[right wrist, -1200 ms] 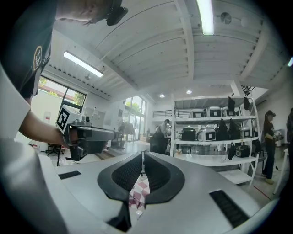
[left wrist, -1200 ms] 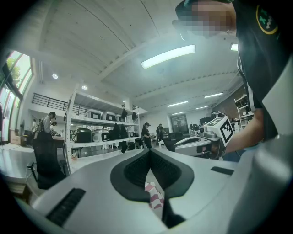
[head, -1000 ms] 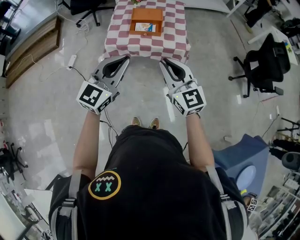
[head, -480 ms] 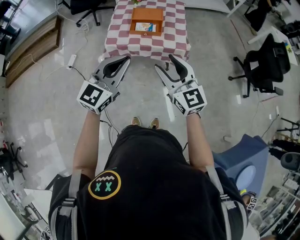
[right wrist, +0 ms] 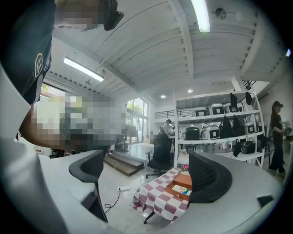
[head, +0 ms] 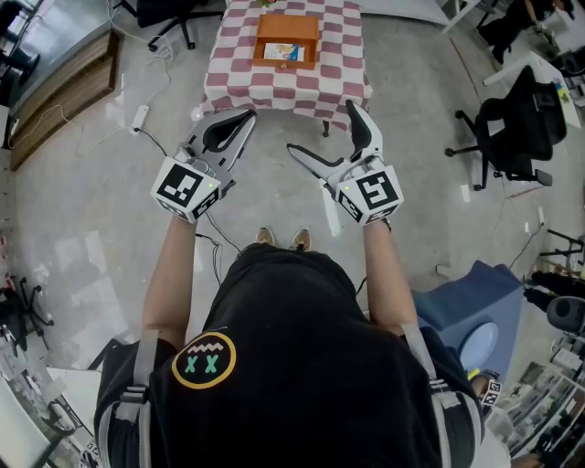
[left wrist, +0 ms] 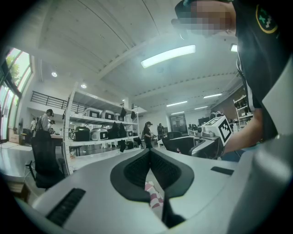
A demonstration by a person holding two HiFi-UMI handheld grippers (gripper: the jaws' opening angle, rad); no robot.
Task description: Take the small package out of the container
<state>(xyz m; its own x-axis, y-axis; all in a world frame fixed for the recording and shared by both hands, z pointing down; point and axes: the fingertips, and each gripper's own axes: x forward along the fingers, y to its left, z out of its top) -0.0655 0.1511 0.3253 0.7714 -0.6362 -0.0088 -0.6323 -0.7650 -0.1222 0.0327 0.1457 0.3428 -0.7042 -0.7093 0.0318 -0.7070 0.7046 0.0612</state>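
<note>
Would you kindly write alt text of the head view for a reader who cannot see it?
Seen from above, a person holds two grippers short of a checked table: left gripper shut, right gripper opening its jaws on nothing. An orange container on the table holds the small package.

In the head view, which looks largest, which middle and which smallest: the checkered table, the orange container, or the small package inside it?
Largest: checkered table.
Next: orange container, standing on it.
Smallest: small package, lying inside the container.
All three sit at a similar distance from the camera, so the order is safe.
</note>
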